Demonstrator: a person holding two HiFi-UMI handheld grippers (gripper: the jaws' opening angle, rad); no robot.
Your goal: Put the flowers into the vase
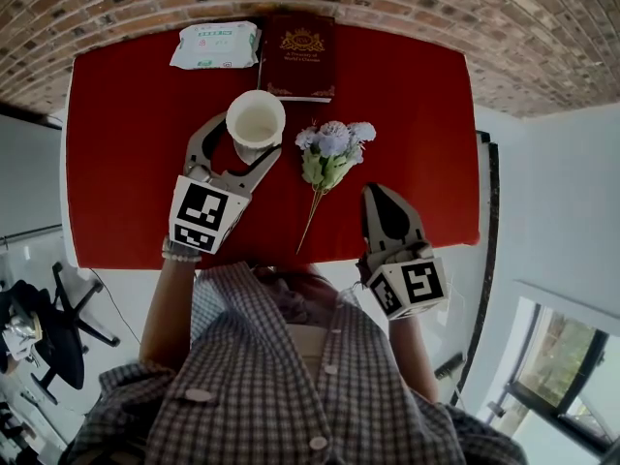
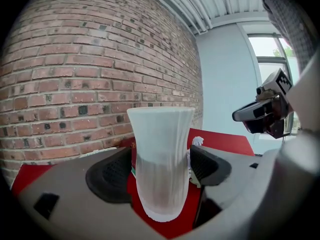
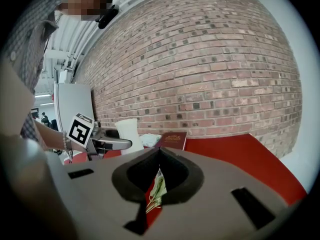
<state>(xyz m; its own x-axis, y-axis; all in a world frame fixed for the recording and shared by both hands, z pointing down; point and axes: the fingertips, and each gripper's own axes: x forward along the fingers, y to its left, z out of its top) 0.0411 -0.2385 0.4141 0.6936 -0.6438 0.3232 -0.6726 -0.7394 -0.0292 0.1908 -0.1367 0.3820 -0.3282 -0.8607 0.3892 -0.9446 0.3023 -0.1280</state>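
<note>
A white ribbed vase (image 1: 256,124) stands upright on the red table (image 1: 126,163). My left gripper (image 1: 248,136) is open, with one finger on each side of the vase's lower part. In the left gripper view the vase (image 2: 161,159) fills the gap between the two dark pads (image 2: 111,180), with no clear squeeze on it. A bunch of pale blue and white flowers (image 1: 329,153) lies on the table right of the vase, stem toward me. My right gripper (image 1: 380,194) is shut and empty, just right of the stem. The flowers (image 3: 157,184) show through the slit below its closed tips.
A dark red book (image 1: 298,54) and a white pack of tissues (image 1: 215,45) lie at the table's far edge against the brick wall. A person's checked shirt fills the near side. An office chair (image 1: 39,337) stands on the floor at the left.
</note>
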